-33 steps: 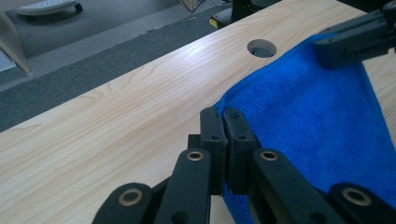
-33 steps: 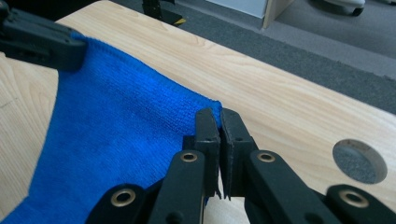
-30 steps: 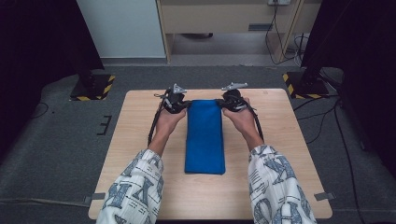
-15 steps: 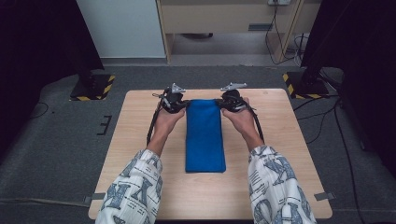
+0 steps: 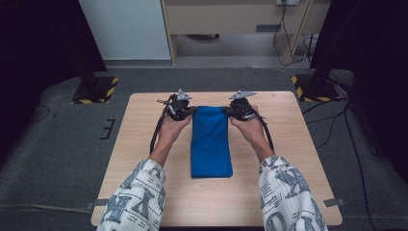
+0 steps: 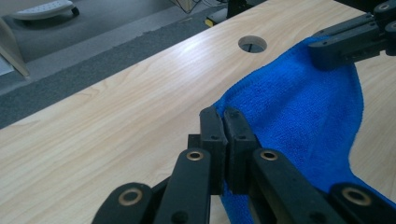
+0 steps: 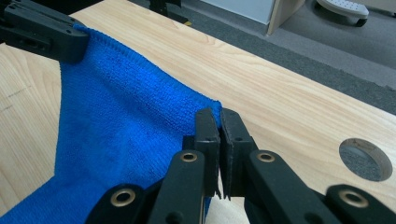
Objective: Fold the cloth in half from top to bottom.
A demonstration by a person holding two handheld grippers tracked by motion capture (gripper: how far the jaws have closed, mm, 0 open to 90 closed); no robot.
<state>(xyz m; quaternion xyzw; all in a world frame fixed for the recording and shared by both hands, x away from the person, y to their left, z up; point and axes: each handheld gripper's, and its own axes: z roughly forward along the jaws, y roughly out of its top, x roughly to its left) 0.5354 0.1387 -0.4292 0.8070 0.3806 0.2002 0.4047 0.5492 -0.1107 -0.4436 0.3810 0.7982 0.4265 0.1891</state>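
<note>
On the desk (image 5: 144,144) the long blue towel (image 5: 210,144) lies lengthwise between my arms, my left gripper (image 5: 188,112) and right gripper (image 5: 229,111) each clamped on a far corner, so I'll lift both together, level and taut, to fold it evenly.

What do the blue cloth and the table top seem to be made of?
Cloth: probably microfibre or terry, matte; the gripper views show a fuzzy looped pile and a stitched edge. Table: light wood or wood-look laminate, smooth with a slight sheen; grain lines show, but solid wood or laminate cannot be told.
</note>
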